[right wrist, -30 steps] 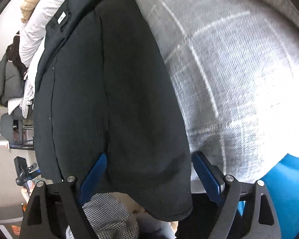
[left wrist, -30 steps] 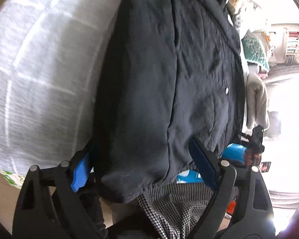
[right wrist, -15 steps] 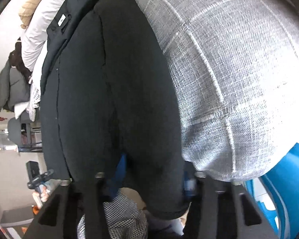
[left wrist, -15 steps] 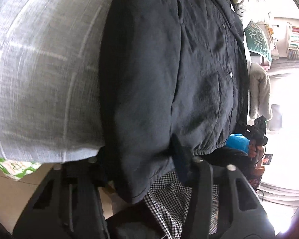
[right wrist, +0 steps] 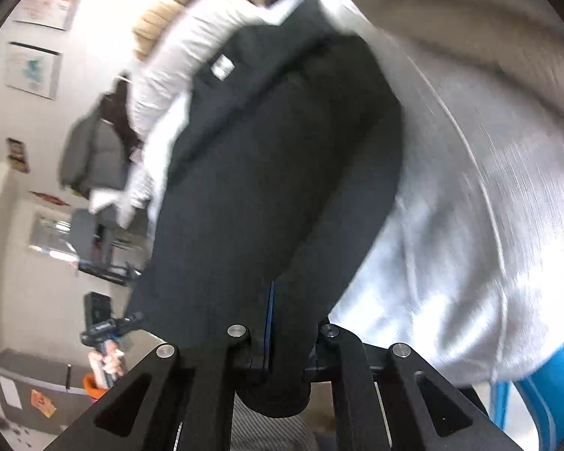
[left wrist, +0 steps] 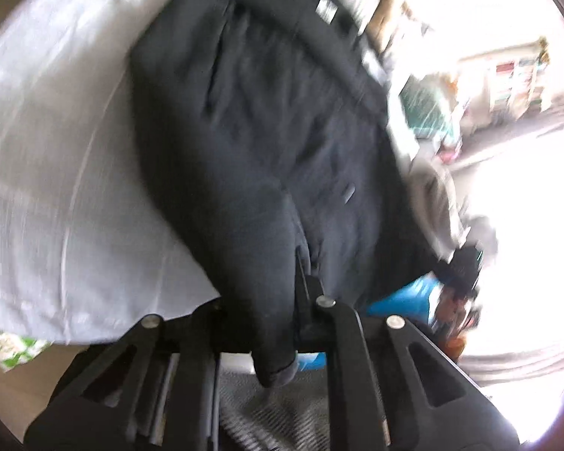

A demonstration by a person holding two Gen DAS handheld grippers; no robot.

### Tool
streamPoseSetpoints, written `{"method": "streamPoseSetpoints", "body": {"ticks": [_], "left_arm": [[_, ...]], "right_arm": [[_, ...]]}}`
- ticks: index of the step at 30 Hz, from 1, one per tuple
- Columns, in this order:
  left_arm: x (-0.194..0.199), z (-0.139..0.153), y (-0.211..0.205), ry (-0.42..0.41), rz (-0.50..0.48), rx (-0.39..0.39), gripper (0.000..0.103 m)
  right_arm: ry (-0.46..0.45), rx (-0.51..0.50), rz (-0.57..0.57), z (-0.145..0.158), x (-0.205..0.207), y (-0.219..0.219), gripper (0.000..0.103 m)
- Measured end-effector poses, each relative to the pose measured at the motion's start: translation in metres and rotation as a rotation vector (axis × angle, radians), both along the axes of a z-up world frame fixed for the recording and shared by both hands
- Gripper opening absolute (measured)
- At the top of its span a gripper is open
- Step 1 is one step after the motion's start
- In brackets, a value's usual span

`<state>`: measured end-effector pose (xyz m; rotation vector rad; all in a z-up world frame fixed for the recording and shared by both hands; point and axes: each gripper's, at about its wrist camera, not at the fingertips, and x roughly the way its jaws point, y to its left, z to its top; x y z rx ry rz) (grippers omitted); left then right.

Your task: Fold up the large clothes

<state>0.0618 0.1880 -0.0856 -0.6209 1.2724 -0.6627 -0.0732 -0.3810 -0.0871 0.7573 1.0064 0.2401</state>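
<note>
A large black jacket point(left wrist: 263, 131) lies spread on a pale grey checked cover point(left wrist: 56, 169), collar and white label at the far end. My left gripper point(left wrist: 263, 297) has one near hem corner bunched between its jaws, which are closing; the cloth hangs over its left finger. In the right wrist view the same jacket point(right wrist: 282, 188) runs away from me. My right gripper point(right wrist: 289, 330) pinches the other hem corner, its jaws closing tight on the fabric beside a blue pad edge point(right wrist: 270, 315). Both corners are raised off the cover.
A heap of white point(right wrist: 176, 75), beige and grey point(right wrist: 90, 158) clothes lies beyond the collar. A black-and-white checked garment point(left wrist: 274, 421) shows below the grippers. A blue chair point(right wrist: 545, 383) stands at the right. A hand point(right wrist: 105, 360) holds a black device at the jacket's far side.
Both grippers went from wide open around the jacket's hem to closed on it. Both have risen and tipped, so more of the room shows, and the picture is blurred.
</note>
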Motion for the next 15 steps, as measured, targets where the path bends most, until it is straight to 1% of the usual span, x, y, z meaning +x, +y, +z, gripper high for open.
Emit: {"method": "streamPoseSetpoints", "body": {"ticks": [1,3,5,7,8,12,15], "left_arm": [[0.006,0.014,0.0,-0.044,0.038,-0.03,0.014],[0.015,0.032,-0.004,-0.101,0.078,-0.053,0.014],[0.027,0.054,-0.009,-0.175,0.117,-0.048,0.014],[0.042,0.069,-0.016,-0.221,0.149,-0.051,0.014],[0.047,0.073,-0.02,-0.228,0.161,-0.055,0.014],[0.086,0.094,-0.033,-0.263,0.207,-0.031,0.014],[0.125,0.108,-0.04,-0.283,0.242,-0.01,0.014]], "right_arm": [[-0.044,0.006,-0.008,0.01,0.005,0.003,0.009],[-0.095,0.009,-0.018,0.023,0.013,0.008,0.009],[-0.15,-0.007,-0.04,0.037,0.024,0.012,0.009],[-0.201,-0.048,-0.071,0.052,0.033,0.01,0.009],[-0.221,-0.056,-0.083,0.057,0.037,0.007,0.009],[-0.304,-0.084,-0.133,0.08,0.07,0.007,0.009],[-0.334,-0.112,-0.169,0.091,0.091,-0.005,0.009]]}}
